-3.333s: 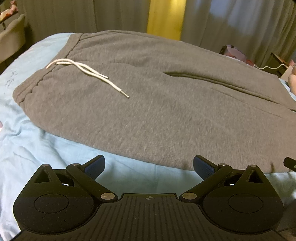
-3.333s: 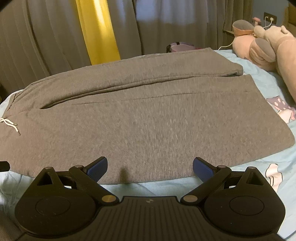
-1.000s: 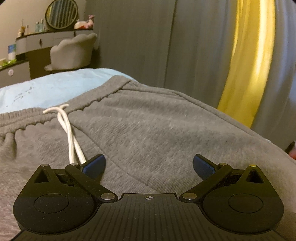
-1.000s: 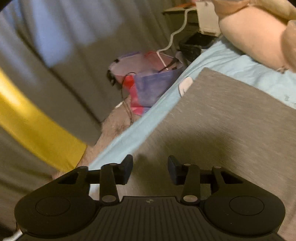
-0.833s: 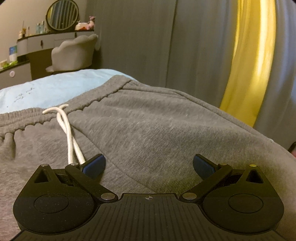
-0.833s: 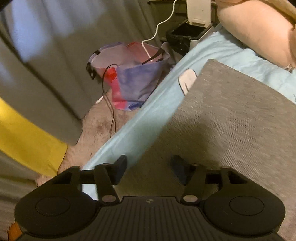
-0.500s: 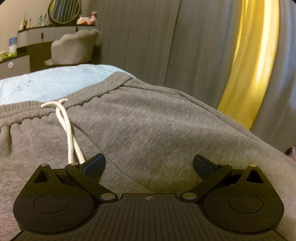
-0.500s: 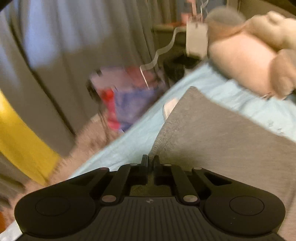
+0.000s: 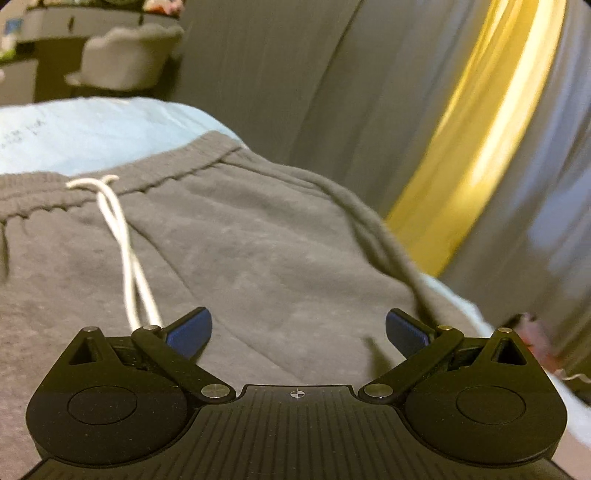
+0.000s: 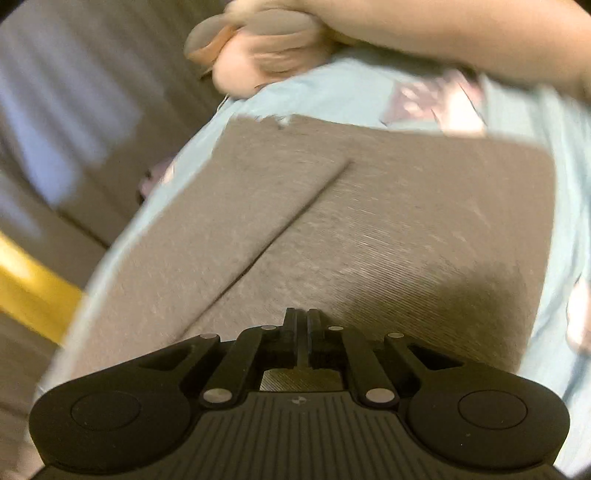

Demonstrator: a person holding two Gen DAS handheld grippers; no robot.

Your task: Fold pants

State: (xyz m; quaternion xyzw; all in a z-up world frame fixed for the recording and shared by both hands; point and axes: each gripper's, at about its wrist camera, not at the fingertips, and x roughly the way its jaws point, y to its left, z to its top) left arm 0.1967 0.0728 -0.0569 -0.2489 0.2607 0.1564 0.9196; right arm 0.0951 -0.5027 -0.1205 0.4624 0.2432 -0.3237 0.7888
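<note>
Grey sweatpants (image 9: 258, 240) lie flat on a bed, with the waistband (image 9: 166, 173) and white drawstring (image 9: 122, 236) ahead of my left gripper (image 9: 299, 328). That gripper hovers open just over the hip area with nothing between its blue pads. A raised ridge runs along the pants' far edge. In the right wrist view both legs of the pants (image 10: 406, 221) stretch away toward the hems. My right gripper (image 10: 299, 314) is shut low over them. It seems to pinch cloth, but the pinch itself is hidden.
A light blue sheet (image 9: 92, 125) covers the bed, seen also as the sheet (image 10: 332, 88) past the hems. A pink plush toy (image 10: 277, 33) lies beyond the hems. Grey curtains (image 9: 332, 74) with a yellow strip (image 9: 480, 129) hang behind. A grey chair (image 9: 122, 55) stands at the far left.
My right gripper closed at the far leg's edge, then swept quickly sideways and rolled; its view now looks along both legs. The left gripper rose slightly, and the pants' far edge rucked into a ridge.
</note>
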